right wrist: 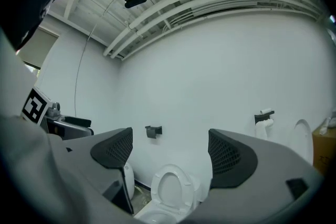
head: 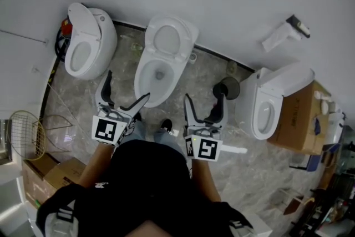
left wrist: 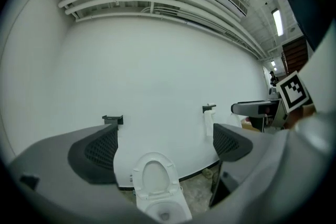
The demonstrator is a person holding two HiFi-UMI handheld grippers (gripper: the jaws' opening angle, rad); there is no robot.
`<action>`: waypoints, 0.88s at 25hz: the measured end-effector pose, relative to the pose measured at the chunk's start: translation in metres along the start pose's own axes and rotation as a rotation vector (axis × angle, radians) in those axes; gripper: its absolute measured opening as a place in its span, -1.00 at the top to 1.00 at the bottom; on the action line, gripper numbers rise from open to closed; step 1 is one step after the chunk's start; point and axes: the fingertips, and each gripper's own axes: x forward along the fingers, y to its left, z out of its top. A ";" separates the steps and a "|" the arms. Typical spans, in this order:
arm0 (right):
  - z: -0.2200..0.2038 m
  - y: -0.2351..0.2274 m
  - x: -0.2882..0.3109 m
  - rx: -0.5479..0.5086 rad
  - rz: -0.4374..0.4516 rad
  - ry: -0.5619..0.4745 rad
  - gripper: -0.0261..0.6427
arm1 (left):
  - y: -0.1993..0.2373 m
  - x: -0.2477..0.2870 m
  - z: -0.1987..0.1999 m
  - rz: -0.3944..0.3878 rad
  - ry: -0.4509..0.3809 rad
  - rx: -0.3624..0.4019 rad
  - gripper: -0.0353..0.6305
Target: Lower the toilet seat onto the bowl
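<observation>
White seat upright, both grippers empty and short of the bowl

White plastic, the toilet seat [head: 167, 40] stands raised at twelve o'clock of the bowl [head: 142, 74], leaning back toward the wall, so by my reading the lowering has not begun. The middle toilet sits dead ahead of me, which I take to be why both tools are aimed at it. My left gripper [head: 127, 87] hovers at seven o'clock of the bowl with its jaws spread wide. Only the seat and the wall show through the gap. My right gripper [head: 204, 98] hangs at five o'clock, clear of the porcelain, jaws likewise parted and holding nothing. Neither one touches the seat. I judge the next move to be a reach forward to the seat's top edge, then a slow tip downward so it does not slam. A second toilet [head: 89, 48] stands at ten o'clock and a third [head: 270, 101] at three o'clock beside a cardboard box [head: 302, 119], both well apart from my work
</observation>
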 end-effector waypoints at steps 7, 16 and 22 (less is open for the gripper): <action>-0.039 0.013 0.042 -0.043 -0.027 0.070 -0.40 | 0.025 0.037 -0.047 -0.135 0.065 0.022 -0.76; -0.103 0.002 0.110 -0.098 -0.034 0.178 -0.40 | 0.058 0.104 -0.103 -0.235 0.144 0.140 -0.76; -0.149 -0.015 0.154 -0.169 -0.037 0.255 -0.40 | 0.076 0.146 -0.137 -0.260 0.204 0.148 -0.75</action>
